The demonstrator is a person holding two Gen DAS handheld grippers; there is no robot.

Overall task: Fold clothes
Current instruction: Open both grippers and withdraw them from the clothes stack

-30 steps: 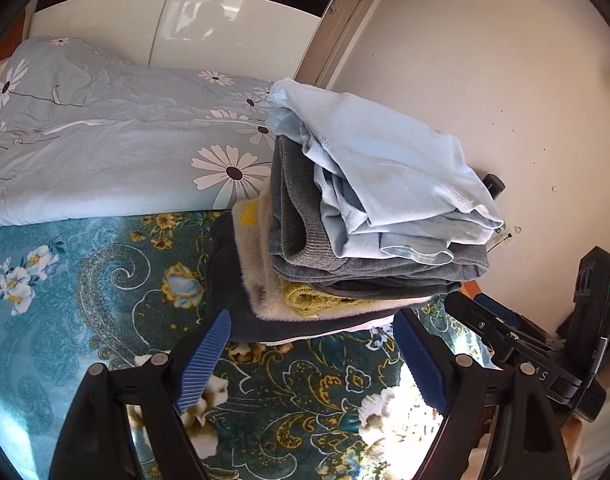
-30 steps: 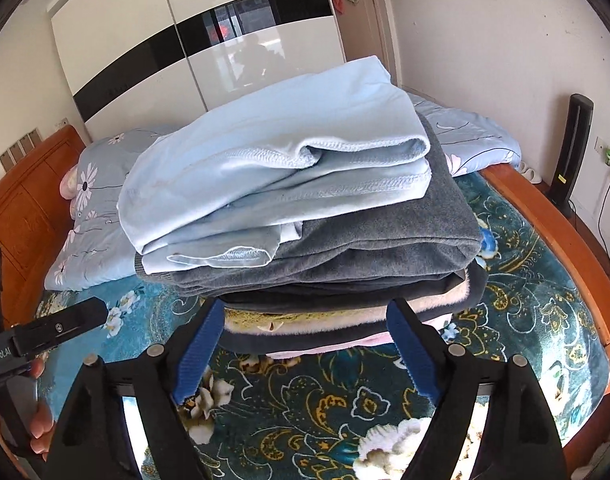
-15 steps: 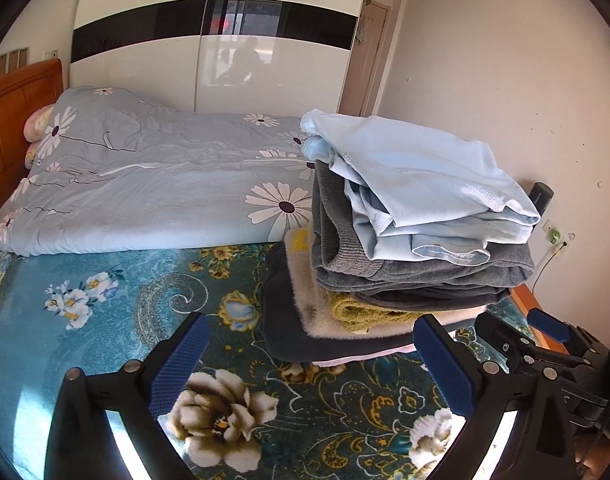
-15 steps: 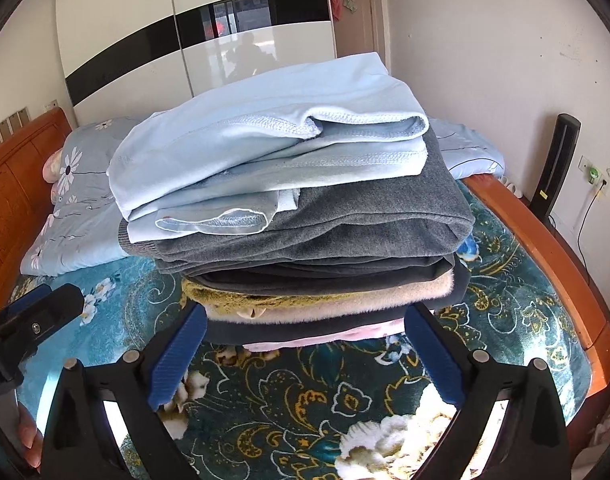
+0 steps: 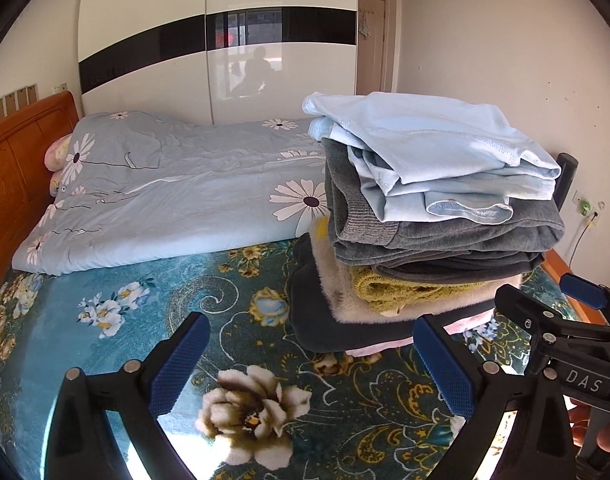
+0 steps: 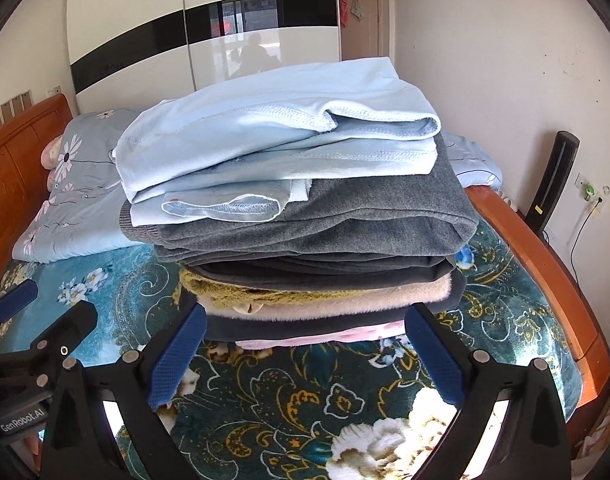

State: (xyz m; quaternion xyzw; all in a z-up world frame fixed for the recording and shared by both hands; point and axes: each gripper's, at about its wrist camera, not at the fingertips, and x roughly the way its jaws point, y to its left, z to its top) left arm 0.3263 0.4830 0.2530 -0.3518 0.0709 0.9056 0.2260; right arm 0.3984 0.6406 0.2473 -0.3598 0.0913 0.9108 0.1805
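a: across the bed, the teal floral blanket [image 5: 125, 292] is the work surface, with a daisy-print quilt [image 5: 165, 192] bunched toward the orange headboard [image 5: 9, 168]. why is the stack of folded clothes [image 6: 305, 220] near the foot end?
b: probably to keep finished items squared in one pile, clear of the quilt. the light blue garment [image 6: 285, 136] lies on top, over a grey knit [image 6: 365, 220], then darker, mustard, cream and pink layers.
a: and the tools?
b: the left gripper [image 5: 309, 364] stands wide with only blanket between its jaws, the pile just beyond its right pad. the right gripper [image 6: 305, 356] is also wide and empty, just short of the stack's bottom edge.
a: versus a second ago?
b: both sets of jaws have spread further, and the left view has pulled back and swung, showing more quilt and wardrobe [image 5: 225, 52].
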